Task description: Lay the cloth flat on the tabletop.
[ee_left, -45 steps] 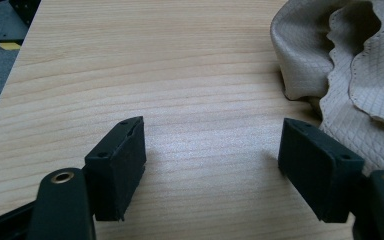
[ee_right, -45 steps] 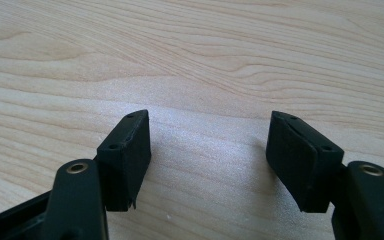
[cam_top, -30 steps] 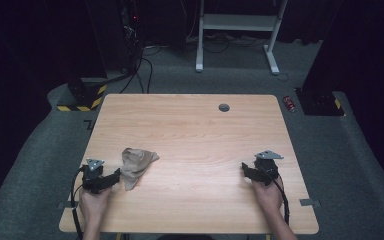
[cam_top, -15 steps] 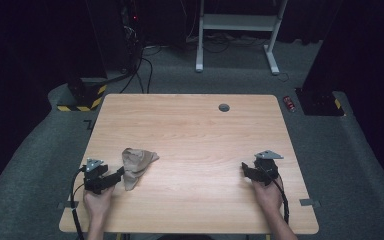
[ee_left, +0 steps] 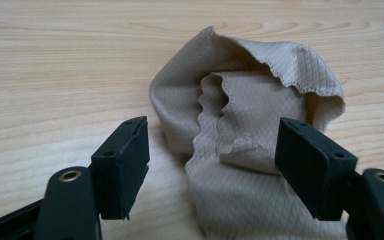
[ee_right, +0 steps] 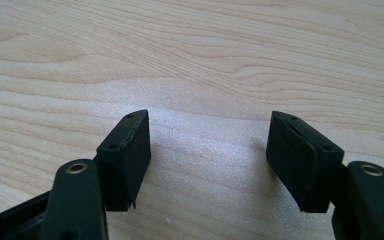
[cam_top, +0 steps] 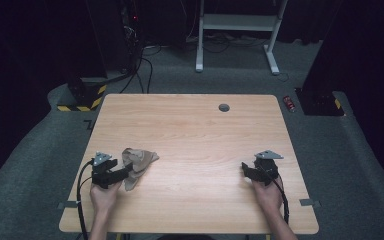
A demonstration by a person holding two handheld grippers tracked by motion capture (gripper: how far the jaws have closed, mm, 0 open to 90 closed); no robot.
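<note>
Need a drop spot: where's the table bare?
Bare: the whole stretch between the cloth and right hand-held gripper, and the far half up to the grommet. Crowded only at the near left, where the left hand-held gripper meets the cloth.

Quilted matt beige cloth on smooth pale wood table

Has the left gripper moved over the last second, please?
Yes, slightly: the left gripper has crept right, toward the beige cloth, judged against the table's left edge.
</note>
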